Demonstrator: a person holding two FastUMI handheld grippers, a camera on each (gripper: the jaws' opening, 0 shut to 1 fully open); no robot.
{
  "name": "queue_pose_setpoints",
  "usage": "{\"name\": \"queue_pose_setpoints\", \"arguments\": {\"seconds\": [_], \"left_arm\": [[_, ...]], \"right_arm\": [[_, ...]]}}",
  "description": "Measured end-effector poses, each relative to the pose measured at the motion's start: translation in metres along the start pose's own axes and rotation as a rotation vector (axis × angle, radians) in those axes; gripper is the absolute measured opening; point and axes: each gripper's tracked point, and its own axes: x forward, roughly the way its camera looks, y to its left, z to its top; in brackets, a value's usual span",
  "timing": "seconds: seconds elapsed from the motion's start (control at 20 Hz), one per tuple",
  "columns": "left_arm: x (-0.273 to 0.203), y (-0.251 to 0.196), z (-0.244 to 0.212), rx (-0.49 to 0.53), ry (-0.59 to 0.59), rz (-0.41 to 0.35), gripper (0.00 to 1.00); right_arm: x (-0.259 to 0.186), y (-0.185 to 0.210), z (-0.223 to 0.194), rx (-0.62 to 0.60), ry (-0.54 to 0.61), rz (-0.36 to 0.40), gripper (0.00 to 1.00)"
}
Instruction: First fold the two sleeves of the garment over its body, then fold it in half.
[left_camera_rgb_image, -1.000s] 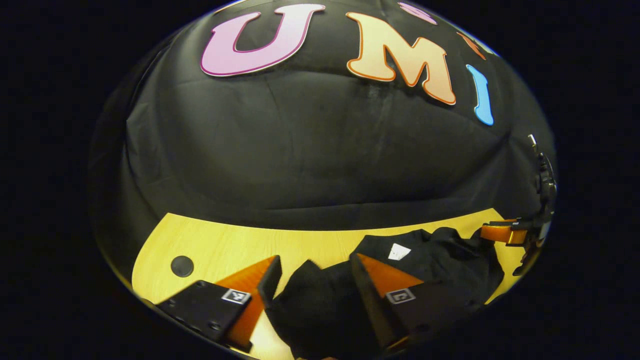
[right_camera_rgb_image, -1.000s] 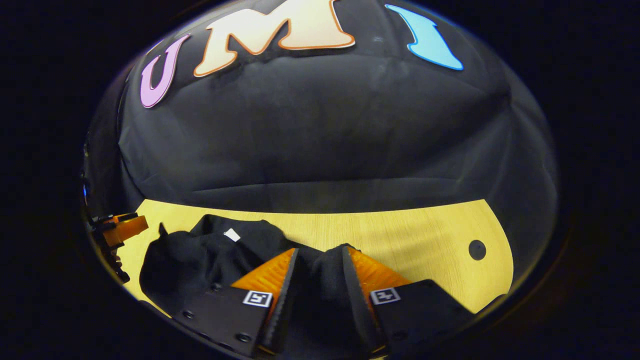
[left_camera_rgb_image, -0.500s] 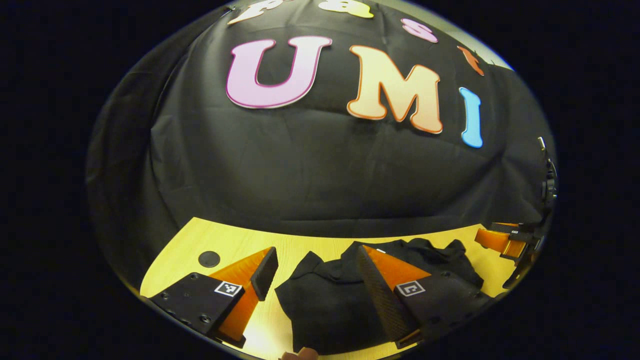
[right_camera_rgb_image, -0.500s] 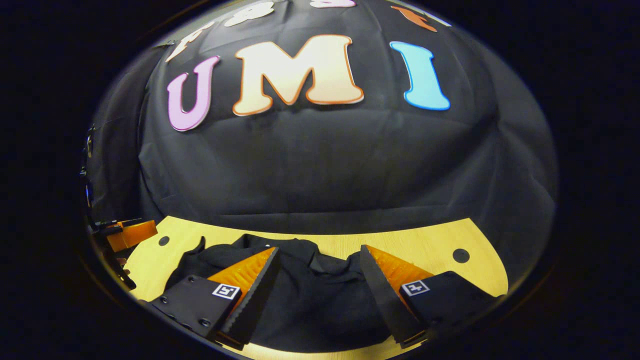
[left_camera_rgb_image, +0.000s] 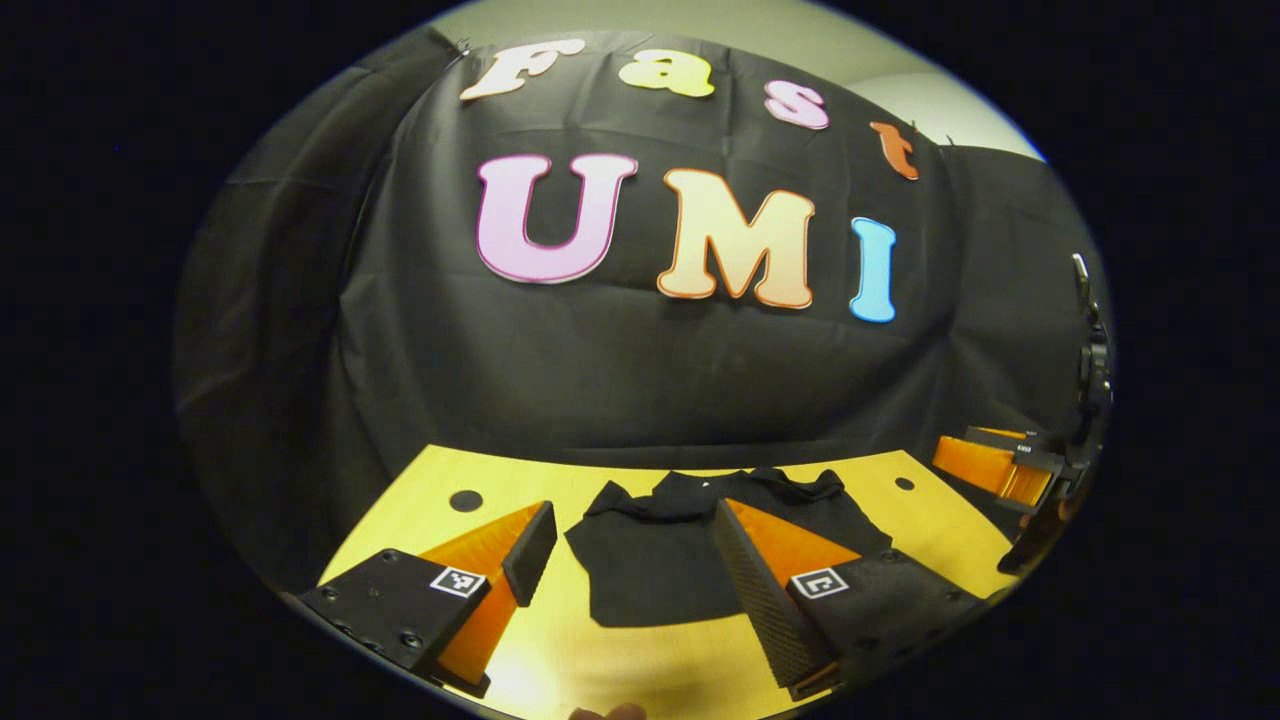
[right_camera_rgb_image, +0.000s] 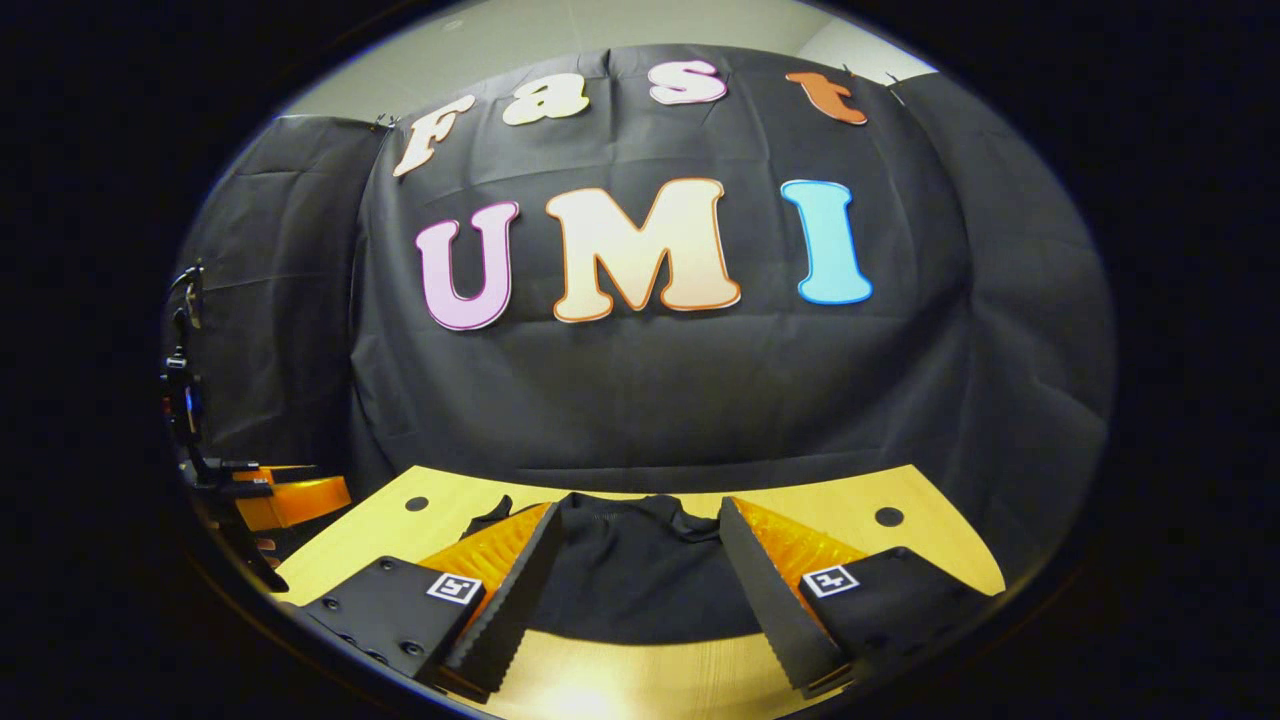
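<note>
In the left gripper view, my left gripper now stands with its jaws wide apart and nothing between them, raised above the near edge of the table. A second ago the same jaws sat low over bunched black cloth; since then I have let go and drawn back and up. The garment lies as a compact dark packet in the middle of the table, closer to the far edge than to me, its near edge straight and its neck end toward the booth wall. At the right side of this view the other gripper hangs off the table's right edge, well apart from the cloth.

In the right gripper view, my right gripper is likewise spread open and empty. A second ago cloth filled the gap between its fingers; now the garment rests flat on the table beyond them, untouched. The left gripper shows at the left, off the table's left edge.

No sleeve sticks out to either side that I can see (the collar end is a little rumpled), and the packet looks short, so I judge the halving fold laid down and the task essentially done, with both tools retreating.
</note>
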Motion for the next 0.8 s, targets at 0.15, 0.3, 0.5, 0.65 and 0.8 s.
{"name": "queue_pose_setpoints", "arguments": {"seconds": [0.15, 0.3, 0.5, 0.65, 0.8], "left_arm": [[-0.049, -0.019, 0.014, 0.032, -0.033, -0.012, 0.94], [-0.087, -0.033, 0.027, 0.065, -0.070, -0.022, 0.93], [-0.123, -0.041, 0.049, 0.077, -0.118, -0.007, 0.93], [-0.142, -0.049, 0.064, 0.055, -0.147, -0.006, 0.94], [-0.158, -0.046, 0.078, 0.071, -0.190, 0.024, 0.93]], "right_arm": [[-0.037, 0.011, 0.000, 0.032, -0.036, -0.006, 0.97], [-0.074, 0.016, -0.002, 0.050, -0.018, -0.014, 0.98], [-0.116, 0.028, 0.002, 0.084, -0.015, 0.004, 0.98], [-0.145, 0.037, 0.006, 0.071, -0.022, 0.017, 0.98], [-0.168, 0.046, 0.013, 0.067, -0.054, 0.016, 0.98]]}}
